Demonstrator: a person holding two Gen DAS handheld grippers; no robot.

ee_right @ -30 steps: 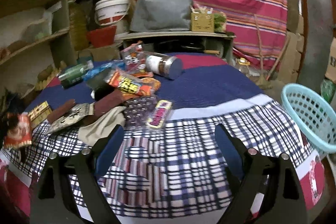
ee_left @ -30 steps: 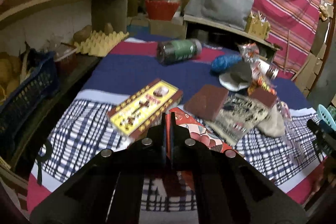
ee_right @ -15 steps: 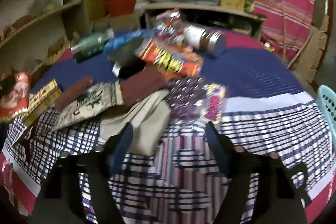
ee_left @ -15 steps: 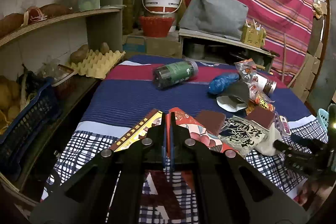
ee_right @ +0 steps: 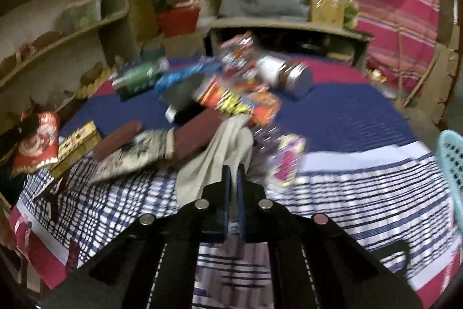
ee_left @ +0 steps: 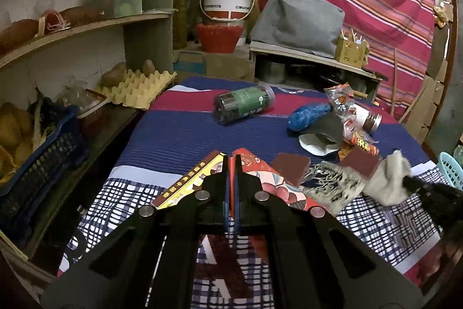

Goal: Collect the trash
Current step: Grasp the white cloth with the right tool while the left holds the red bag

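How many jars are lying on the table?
2. The green-label jar lies on its side at the far middle of the table; the white-label jar lies far right, beside the wrappers. Others may hide under the pile.

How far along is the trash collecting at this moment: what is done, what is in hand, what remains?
Done: nothing visibly binned. In hand: the left gripper is shut on a red packet; the right gripper, whose jaws have just been closing, pinches a beige cloth. Left: the green jar, blue bag, yellow box and wrappers on the table; the basket waits.
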